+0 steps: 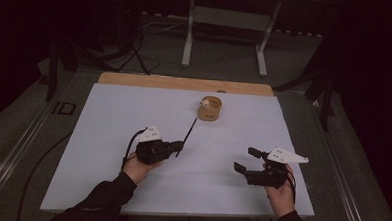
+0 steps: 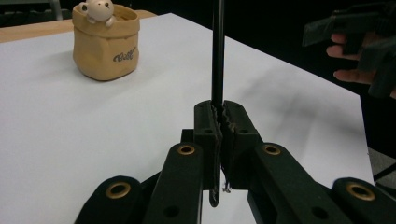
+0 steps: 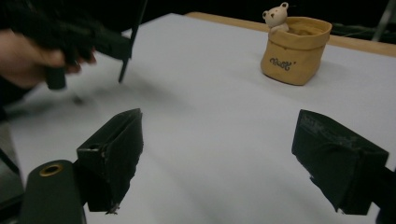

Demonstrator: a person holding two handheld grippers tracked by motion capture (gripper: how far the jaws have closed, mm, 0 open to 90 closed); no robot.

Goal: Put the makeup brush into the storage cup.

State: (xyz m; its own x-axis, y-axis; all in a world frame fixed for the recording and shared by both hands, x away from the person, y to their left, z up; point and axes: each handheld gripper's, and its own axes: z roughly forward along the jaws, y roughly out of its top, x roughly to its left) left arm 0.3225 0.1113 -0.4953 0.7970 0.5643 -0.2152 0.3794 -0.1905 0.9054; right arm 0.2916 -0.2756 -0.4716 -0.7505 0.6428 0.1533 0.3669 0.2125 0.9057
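My left gripper (image 1: 176,146) (image 2: 220,114) is shut on a thin black stick (image 1: 189,133) (image 2: 217,56), which juts past the jaws toward the far side of the table. Further back stands a tan pouch-shaped pot (image 1: 210,109) (image 2: 106,44) (image 3: 295,49) with a small bear figure (image 3: 276,16) on its rim. At the right, my right gripper (image 1: 247,160) (image 3: 219,140) hovers over the white sheet, jaws wide open with nothing between them. In the right gripper view the left gripper (image 3: 107,44) shows with the stick (image 3: 133,37) pointing up.
A white sheet (image 1: 133,118) covers the table, with a strip of wooden edge (image 1: 185,83) at the back. On the dark floor beyond stand a grey desk frame (image 1: 225,16) and some cables.
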